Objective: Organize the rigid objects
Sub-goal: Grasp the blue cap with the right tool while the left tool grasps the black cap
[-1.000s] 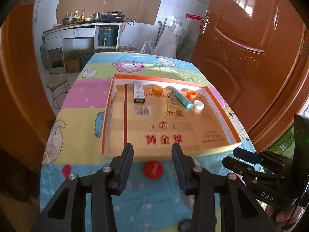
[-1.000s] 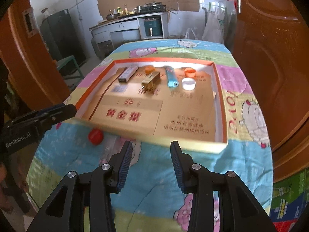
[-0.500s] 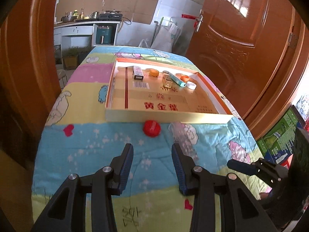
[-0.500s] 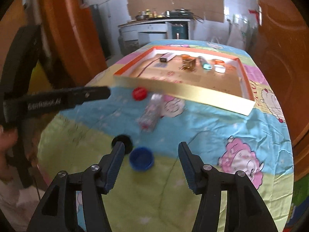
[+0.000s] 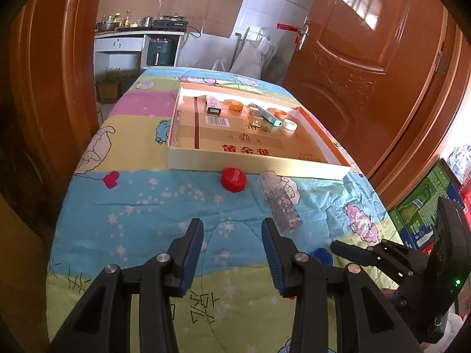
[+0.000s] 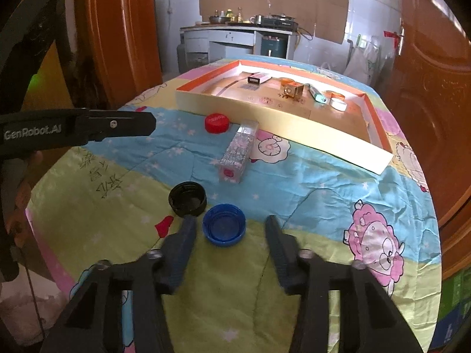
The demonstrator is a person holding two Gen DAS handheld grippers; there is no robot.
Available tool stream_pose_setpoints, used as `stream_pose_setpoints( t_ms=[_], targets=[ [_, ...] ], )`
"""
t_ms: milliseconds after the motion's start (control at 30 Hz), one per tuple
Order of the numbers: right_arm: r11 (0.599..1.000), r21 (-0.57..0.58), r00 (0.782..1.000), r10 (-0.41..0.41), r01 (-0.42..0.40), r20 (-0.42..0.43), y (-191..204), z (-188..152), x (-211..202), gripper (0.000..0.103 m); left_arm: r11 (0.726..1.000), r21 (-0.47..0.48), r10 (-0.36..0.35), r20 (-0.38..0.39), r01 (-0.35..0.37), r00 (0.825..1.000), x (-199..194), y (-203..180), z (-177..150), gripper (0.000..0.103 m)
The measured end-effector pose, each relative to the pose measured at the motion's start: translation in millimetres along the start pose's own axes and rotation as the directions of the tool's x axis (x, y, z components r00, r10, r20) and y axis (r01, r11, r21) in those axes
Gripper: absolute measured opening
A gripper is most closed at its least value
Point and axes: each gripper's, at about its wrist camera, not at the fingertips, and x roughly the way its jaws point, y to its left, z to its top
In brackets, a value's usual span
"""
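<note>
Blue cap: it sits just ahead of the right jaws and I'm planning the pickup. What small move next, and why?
Probably ease the right gripper forward and down so its jaws straddle the blue cap. The jaws, just closing, hold nothing; the cap lies open side up beside the black cap, outside the tray.

Wood door [image 5: 362,47], kitchen counter [image 6: 235,31]

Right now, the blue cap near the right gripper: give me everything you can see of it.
The blue cap is a round screw cap, plastic by its look, lying open side up on the patterned cloth, so its hollow inside and raised rim show. It sits just ahead of the right gripper, nearer the left finger; neither finger touches it. A black cap, also open side up, lies close beside it; contact unclear. It is outside the tray.
</note>
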Motion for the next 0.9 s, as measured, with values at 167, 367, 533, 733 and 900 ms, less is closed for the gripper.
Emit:
stream_pose_setpoints(
  t_ms=[167,367,533,733,900],
  targets=[
    [1.0,0.008,1.0,-0.008,0.008,-0.019,-1,1,4,0.03,0.999,0.026,-0.031,-0.003,0.031,1.0,1,-4,-4,0.041],
    [0.997,0.075,1.0,-0.022,0.022,0.0,-18,-1,-5,0.03,0.988,0.095,-0.12,-0.035,0.123,0.992,4,-25,-15,0.041],
    [0.992,0.123,0.999,-0.039,0.036,0.018,-30,-3,-13,0.03,0.974,0.172,-0.141,-0.063,0.15,0.988,11,-48,-30,0.043],
    [0.987,0.153,0.999,-0.044,0.041,0.02,-38,-8,-17,0.03,0.963,0.262,-0.046,-0.047,0.057,0.998,23,-60,-40,0.044],
    [0.986,0.162,0.999,-0.043,0.039,0.022,-40,-10,-19,0.03,0.956,0.292,-0.014,-0.052,0.029,0.999,34,-64,-44,0.044]
  ],
)
